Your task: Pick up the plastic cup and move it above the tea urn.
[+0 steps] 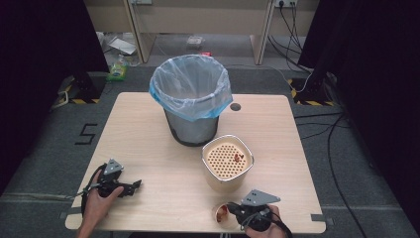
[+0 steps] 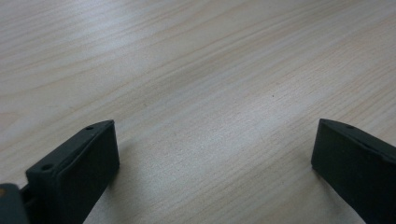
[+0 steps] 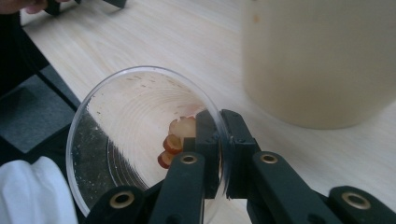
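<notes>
Clear plastic formed the small cup (image 3: 140, 140), which sat at the table's (image 1: 163, 198) near edge, at about five o'clock from the table's centre, with a few reddish fruit scraps (image 3: 175, 140) lying inside it. Its mouth faced the right gripper's camera, so it looked tilted rather than upright, its long axis running away from the jaws. The right gripper (image 3: 219, 140) was clamped on the cup's rim, one jaw inside the wall and one outside. Just beyond, at twelve o'clock from the cup, stood the cream container with a perforated insert (image 1: 227, 159), also holding scraps; farther on at eleven o'clock stood the lined bin (image 1: 190, 99). Any tipping move would likely go that way, and the right hand was the nearer. The left gripper (image 1: 130, 187) rested at seven o'clock on the table, well apart, jaws spread wide and holding nothing.
</notes>
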`<state>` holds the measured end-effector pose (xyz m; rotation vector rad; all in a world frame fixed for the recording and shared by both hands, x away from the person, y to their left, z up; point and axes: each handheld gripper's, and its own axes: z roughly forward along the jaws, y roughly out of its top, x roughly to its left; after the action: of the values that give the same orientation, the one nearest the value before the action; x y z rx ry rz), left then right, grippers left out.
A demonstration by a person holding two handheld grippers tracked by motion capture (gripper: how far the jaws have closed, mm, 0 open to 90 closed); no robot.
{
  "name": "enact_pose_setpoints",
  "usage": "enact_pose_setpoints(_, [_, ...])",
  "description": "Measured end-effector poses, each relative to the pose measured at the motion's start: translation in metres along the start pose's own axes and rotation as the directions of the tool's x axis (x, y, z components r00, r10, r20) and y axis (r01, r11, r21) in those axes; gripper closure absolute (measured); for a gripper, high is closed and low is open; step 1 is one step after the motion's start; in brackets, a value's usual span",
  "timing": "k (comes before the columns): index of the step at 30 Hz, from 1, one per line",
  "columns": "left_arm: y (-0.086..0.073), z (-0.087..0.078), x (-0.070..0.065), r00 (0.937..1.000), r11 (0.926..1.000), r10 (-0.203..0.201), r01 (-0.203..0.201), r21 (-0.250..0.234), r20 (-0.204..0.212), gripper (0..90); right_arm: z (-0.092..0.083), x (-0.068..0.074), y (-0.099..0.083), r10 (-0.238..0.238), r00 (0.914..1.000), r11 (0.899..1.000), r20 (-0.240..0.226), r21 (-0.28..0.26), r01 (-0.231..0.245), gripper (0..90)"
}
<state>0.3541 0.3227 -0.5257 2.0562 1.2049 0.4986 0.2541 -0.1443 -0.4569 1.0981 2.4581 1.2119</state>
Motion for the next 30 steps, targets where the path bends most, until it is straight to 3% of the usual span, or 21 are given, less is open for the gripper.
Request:
enact_pose_setpoints(9, [0.000, 0.000, 0.000, 1.0000, 1.0000, 0.000, 0.000, 0.000, 0.000, 0.0, -0.023, -0.028, -0.007, 0.033, 0.9953, 0.999, 0.091, -0.025, -0.031, 87.2])
enact_pose_setpoints(15, [0.000, 0.000, 0.000, 1.0000, 1.0000, 0.000, 0.000, 0.000, 0.000, 0.0, -0.035, -0.048, -0.010, 0.038, 0.9814, 0.999, 0.188, -0.023, -0.035, 87.2])
enact_pose_setpoints(17, [0.000, 0.000, 0.000, 1.0000, 1.0000, 0.000, 0.000, 0.000, 0.000, 0.0, -0.037, -0.056, -0.009, 0.036, 0.9730, 0.999, 0.228, -0.020, -0.032, 87.2])
enact_pose_setpoints(18, [0.000, 0.000, 0.000, 1.0000, 1.0000, 0.000, 0.000, 0.000, 0.000, 0.0, -0.039, -0.064, -0.007, 0.038, 0.9629, 0.999, 0.267, -0.023, -0.033, 87.2])
enact_pose_setpoints(21, [0.000, 0.000, 0.000, 1.0000, 1.0000, 0.000, 0.000, 0.000, 0.000, 0.0, -0.038, -0.071, -0.004, 0.034, 0.9531, 0.999, 0.301, -0.019, -0.030, 87.2])
enact_pose_setpoints(22, [0.000, 0.000, 0.000, 1.0000, 1.0000, 0.000, 0.000, 0.000, 0.000, 0.0, -0.037, -0.082, -0.002, 0.038, 0.9434, 0.999, 0.329, -0.020, -0.033, 87.2])
enact_pose_setpoints(23, [0.000, 0.000, 0.000, 1.0000, 1.0000, 0.000, 0.000, 0.000, 0.000, 0.0, -0.037, -0.082, -0.002, 0.038, 0.9434, 0.999, 0.329, -0.020, -0.033, 87.2])
enact_pose_setpoints(24, [0.000, 0.000, 0.000, 1.0000, 1.0000, 0.000, 0.000, 0.000, 0.000, 0.0, -0.037, -0.085, 0.000, 0.042, 0.9400, 0.999, 0.339, -0.022, -0.036, 87.3])
enact_pose_setpoints(25, [0.000, 0.000, 0.000, 1.0000, 1.0000, 0.000, 0.000, 0.000, 0.000, 0.0, -0.036, -0.095, 0.004, 0.045, 0.9311, 0.999, 0.362, -0.036, -0.035, 87.3])
enact_pose_setpoints(30, [0.000, 0.000, 0.000, 1.0000, 1.0000, 0.000, 0.000, 0.000, 0.000, 0.0, -0.035, -0.108, 0.016, 0.048, 0.9186, 0.998, 0.392, -0.058, -0.028, 87.3])
